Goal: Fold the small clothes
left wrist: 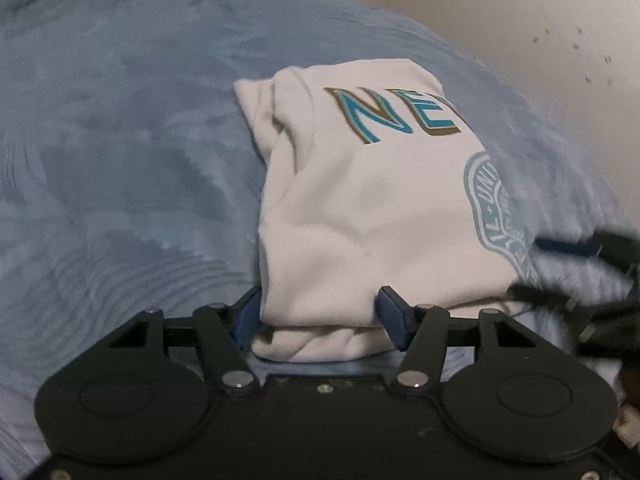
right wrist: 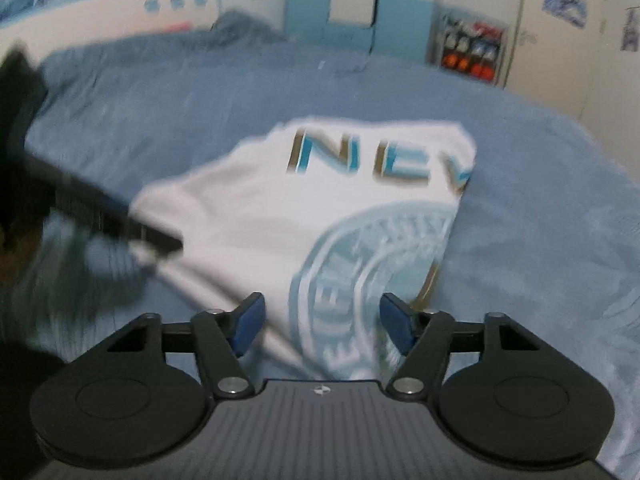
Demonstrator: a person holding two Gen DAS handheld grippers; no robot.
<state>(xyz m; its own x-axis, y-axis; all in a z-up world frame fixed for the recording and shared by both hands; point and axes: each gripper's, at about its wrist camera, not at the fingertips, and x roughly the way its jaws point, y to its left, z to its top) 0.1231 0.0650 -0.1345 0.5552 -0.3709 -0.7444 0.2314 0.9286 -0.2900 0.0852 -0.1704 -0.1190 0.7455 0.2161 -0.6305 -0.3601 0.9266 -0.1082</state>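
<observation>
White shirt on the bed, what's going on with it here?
A person is folding a white shirt on a blue bedspread with a handheld gripper in each hand. The shirt is already folded into a compact bundle, with printed lettering and a round emblem facing up. The left gripper is open, its fingers straddling the bundle's near edge. The right gripper is also open, just above the emblem side; its view is motion-blurred.

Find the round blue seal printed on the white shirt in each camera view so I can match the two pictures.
Left wrist view: the round blue seal sits at the right edge of the white shirt, cut off by the fold.
Right wrist view: the seal fills the lower centre, just ahead of the right hand-held gripper.
Shared landmark: the NE lettering.
</observation>
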